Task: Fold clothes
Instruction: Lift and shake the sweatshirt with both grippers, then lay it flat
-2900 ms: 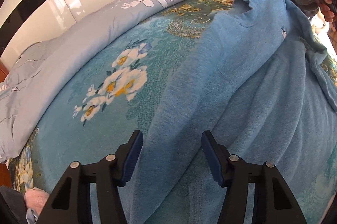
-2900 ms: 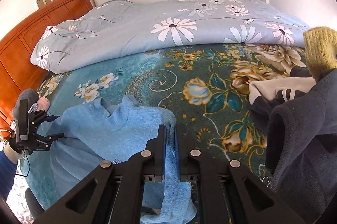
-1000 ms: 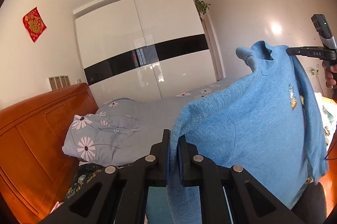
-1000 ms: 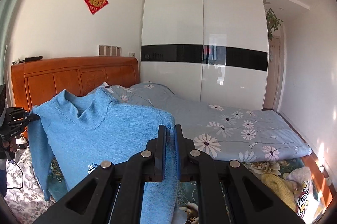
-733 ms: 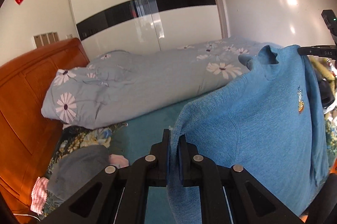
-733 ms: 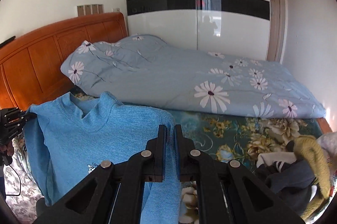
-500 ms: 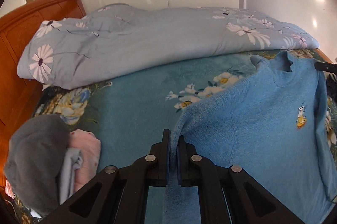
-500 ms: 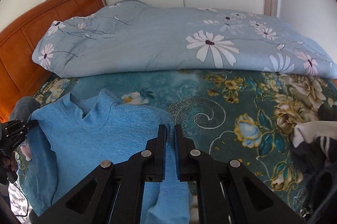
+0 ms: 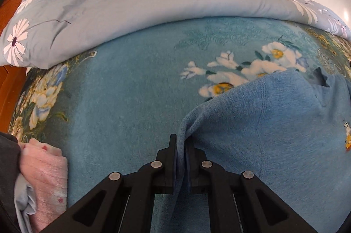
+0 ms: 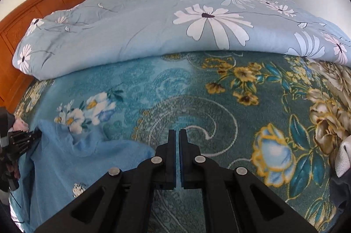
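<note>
Bed blanket (image 9: 122, 101) with flowers lies under the blue sweater (image 9: 274, 123), spread flat on it. Left gripper (image 9: 180, 145) pinches the sweater's edge tight. Right gripper (image 10: 177, 140) is closed with nothing seen between its fingers.

The blue sweater (image 9: 285, 134) ran off the left wrist view's right and bottom edges; its chest motif (image 9: 347, 140) was cut by the frame. The pink garment (image 9: 46, 184) was clipped at the left edge. In the right wrist view, fabric between the right gripper (image 10: 177, 134) pads could not be made out.
</note>
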{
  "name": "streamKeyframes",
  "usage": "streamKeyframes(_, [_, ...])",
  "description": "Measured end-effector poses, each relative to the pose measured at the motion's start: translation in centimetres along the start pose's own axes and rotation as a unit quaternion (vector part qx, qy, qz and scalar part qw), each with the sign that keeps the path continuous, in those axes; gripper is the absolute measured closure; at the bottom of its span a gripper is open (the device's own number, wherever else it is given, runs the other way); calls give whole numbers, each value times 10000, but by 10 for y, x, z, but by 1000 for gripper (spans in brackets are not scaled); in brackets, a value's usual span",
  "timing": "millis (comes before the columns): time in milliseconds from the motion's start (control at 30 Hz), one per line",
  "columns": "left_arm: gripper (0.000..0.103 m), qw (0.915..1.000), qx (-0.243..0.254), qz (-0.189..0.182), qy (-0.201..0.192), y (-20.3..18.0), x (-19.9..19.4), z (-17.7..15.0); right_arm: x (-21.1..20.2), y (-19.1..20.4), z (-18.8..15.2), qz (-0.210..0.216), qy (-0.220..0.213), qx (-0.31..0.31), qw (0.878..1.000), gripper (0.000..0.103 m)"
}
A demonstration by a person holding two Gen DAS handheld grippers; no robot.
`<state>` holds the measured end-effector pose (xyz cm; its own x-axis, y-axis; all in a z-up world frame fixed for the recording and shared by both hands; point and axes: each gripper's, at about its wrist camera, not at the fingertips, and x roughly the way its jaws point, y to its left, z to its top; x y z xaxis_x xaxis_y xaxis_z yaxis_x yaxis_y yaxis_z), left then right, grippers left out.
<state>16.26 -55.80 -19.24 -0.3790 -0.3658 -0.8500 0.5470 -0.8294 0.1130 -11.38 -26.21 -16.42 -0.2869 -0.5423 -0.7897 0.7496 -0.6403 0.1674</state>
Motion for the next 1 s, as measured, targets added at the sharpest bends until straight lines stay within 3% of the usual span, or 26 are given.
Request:
streamKeyframes(100, [94,10000,19,-39,52,-3,-3,-3,-15,0,-17,101,103,-93,9999,101])
streamKeyframes(133, [87,10000,36,-42,55,-4,-6,-5,-23,0,-22,124,115,-131,9998,101])
streamKeyframes(200, [57,9999,154,27,-35,-9,-25,-14,-47,3,-38,125,62,-241,9996,101])
streamKeyframes(267, [48,9995,272,96,-126,-15,-44,-23,-75,7,-59,209,64,-356,9991,100])
streamKeyframes(367, [46,9983,375,280,-358,-21,-74,-42,-104,11,-102,364,311,-459,9978,98])
streamKeyframes(500, [42,9975,83,74,-694,-25,-114,-75,-126,16,-165,511,753,-481,9947,95])
streamKeyframes(633, [40,9958,-145,-118,-901,-33,-142,-104,-139,14,-213,675,865,-149,9938,89])
streamKeyframes(733, [40,9945,-276,-254,-978,-40,-155,-123,-147,13,-234,796,839,164,9932,83])
streamKeyframes(1000, [40,9899,-623,-594,-1128,-55,-183,-167,-148,28,-262,835,890,352,9919,85])
